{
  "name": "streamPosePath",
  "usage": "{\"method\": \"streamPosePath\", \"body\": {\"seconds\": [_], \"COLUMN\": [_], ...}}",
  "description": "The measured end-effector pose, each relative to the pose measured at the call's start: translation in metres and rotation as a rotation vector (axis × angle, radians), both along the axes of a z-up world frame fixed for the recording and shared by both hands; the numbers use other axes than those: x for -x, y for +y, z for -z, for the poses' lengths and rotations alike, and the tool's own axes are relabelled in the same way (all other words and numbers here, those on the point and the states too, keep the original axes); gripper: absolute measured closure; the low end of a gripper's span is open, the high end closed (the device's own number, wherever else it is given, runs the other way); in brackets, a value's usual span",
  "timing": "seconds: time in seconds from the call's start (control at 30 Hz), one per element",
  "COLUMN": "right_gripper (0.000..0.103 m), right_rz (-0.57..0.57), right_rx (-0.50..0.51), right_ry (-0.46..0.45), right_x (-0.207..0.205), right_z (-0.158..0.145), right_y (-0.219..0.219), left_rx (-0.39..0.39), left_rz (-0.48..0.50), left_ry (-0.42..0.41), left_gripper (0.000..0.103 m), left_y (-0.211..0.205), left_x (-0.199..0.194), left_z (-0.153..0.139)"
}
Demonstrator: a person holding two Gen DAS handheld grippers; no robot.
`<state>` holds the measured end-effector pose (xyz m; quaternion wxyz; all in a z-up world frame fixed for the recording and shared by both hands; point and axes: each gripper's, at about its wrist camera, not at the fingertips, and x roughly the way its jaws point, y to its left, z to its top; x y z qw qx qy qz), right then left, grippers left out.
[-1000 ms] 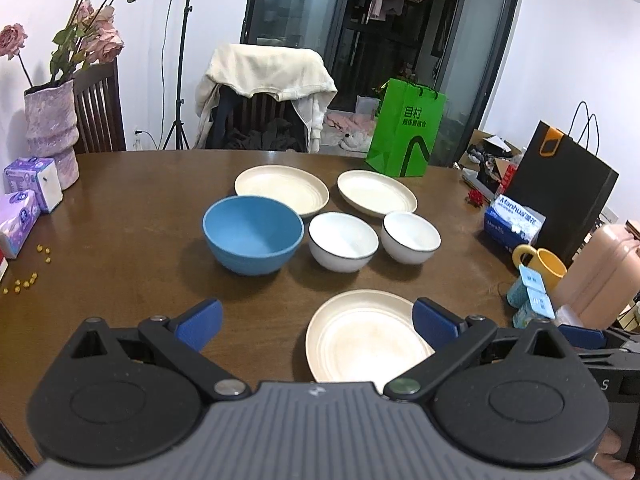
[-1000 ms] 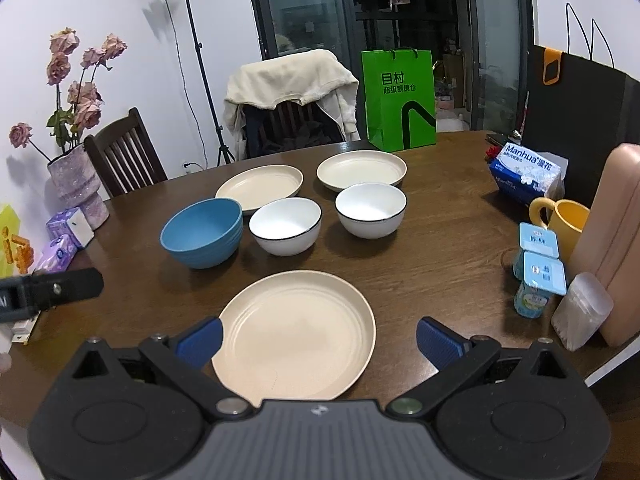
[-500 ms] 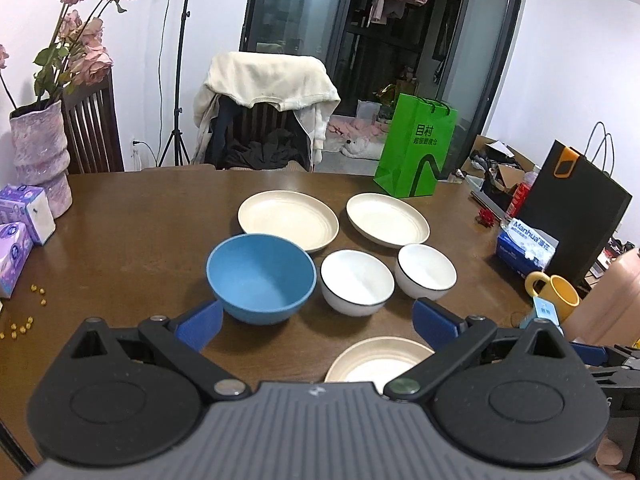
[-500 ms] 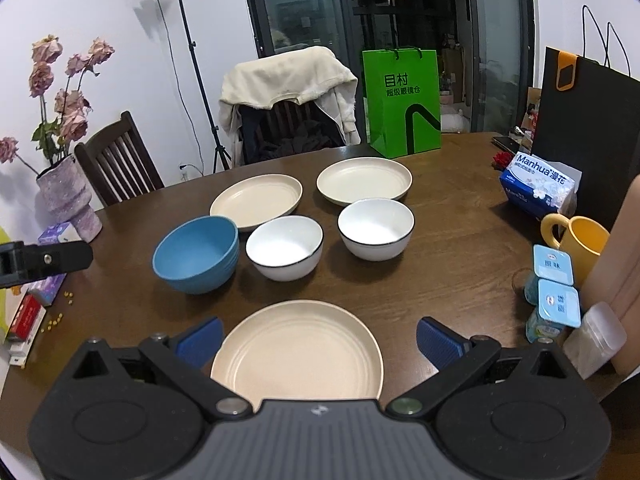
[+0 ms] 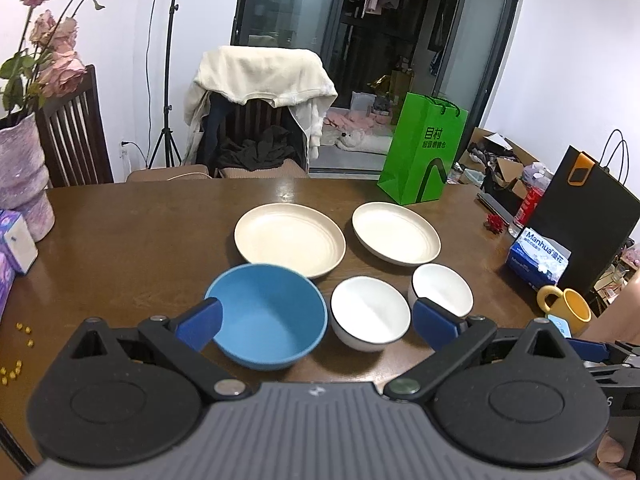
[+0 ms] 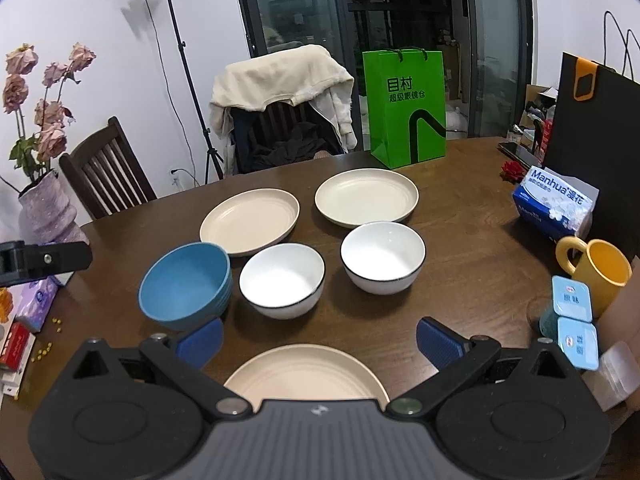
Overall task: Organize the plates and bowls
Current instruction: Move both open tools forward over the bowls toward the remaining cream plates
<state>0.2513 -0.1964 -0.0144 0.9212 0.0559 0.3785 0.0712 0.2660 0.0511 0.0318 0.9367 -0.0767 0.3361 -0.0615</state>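
Observation:
On the brown table stand a blue bowl [image 5: 266, 322] [image 6: 186, 284], two white bowls [image 5: 370, 312] [image 5: 442, 288] [image 6: 282, 278] [image 6: 382, 256] and two cream plates [image 5: 290, 238] [image 5: 396, 236] [image 6: 250, 220] [image 6: 366, 196] behind them. A third cream plate [image 6: 306, 372] lies nearest, partly hidden under my right gripper. My left gripper [image 5: 318, 322] is open above the blue bowl and the middle white bowl, holding nothing. My right gripper [image 6: 320, 340] is open over the near plate, empty. The left gripper's side shows at the left edge of the right wrist view.
A green paper bag [image 6: 406, 106], a black bag [image 6: 588, 120], a tissue box [image 6: 554, 202], a yellow mug [image 6: 598, 272] and yoghurt cups [image 6: 572, 312] crowd the right side. A vase with pink flowers [image 5: 22, 176] and tissue packs stand left. Chairs sit behind the table.
Both grippers have lifted and tilted up: the bowls and plates slid lower in both views. The near plate left the left wrist view and is half hidden in the right one.

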Motion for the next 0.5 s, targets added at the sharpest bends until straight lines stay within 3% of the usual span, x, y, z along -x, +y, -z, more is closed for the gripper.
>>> {"method": "streamPosePath", "body": {"seconds": [0.5], "right_gripper": [0.000], "right_rz": [-0.005], "right_rx": [0.025], "right_ry": [0.013], "right_x": [-0.087], "right_z": [0.003], "right_y": [0.032], "left_rx": [0.015], "left_rz": [0.008], "left_ry": [0.021], "left_gripper": [0.000], "left_y": [0.027], "left_x": [-0.083], "left_z": [0.015]}}
